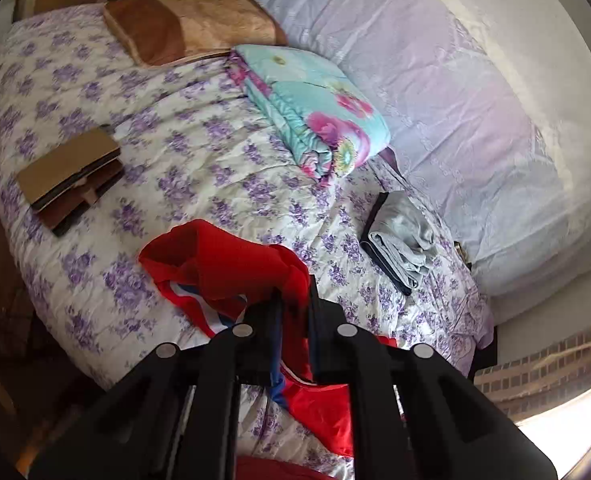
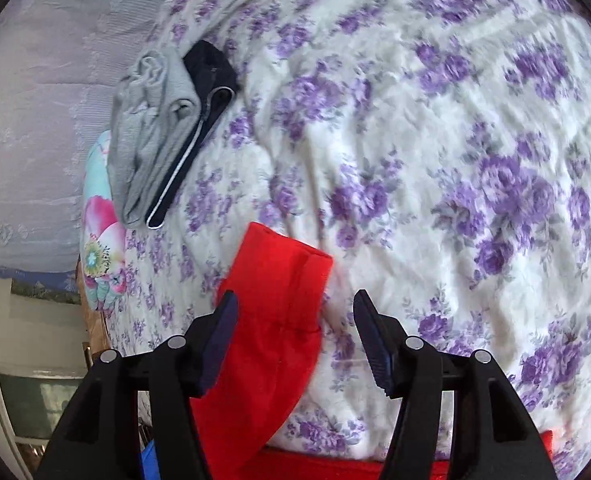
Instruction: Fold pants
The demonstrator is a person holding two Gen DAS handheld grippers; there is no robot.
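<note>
The red pants [image 1: 223, 264] with a white and blue side stripe lie bunched on the floral bed cover [image 1: 183, 152]. My left gripper [image 1: 295, 300] is shut on a fold of the red pants and holds it above the bed. In the right wrist view a red pant leg [image 2: 279, 320] lies on the bed cover [image 2: 435, 160], its end pointing away. My right gripper [image 2: 295, 320] is open; its left finger is next to the leg and its right finger is over bare cover.
A folded grey garment on a dark one [image 1: 399, 236] [image 2: 155, 128] lies by the pale quilt [image 1: 435, 80]. A folded turquoise floral blanket [image 1: 311, 108], a brown pillow [image 1: 187, 24] and a cardboard box [image 1: 71, 176] sit on the bed.
</note>
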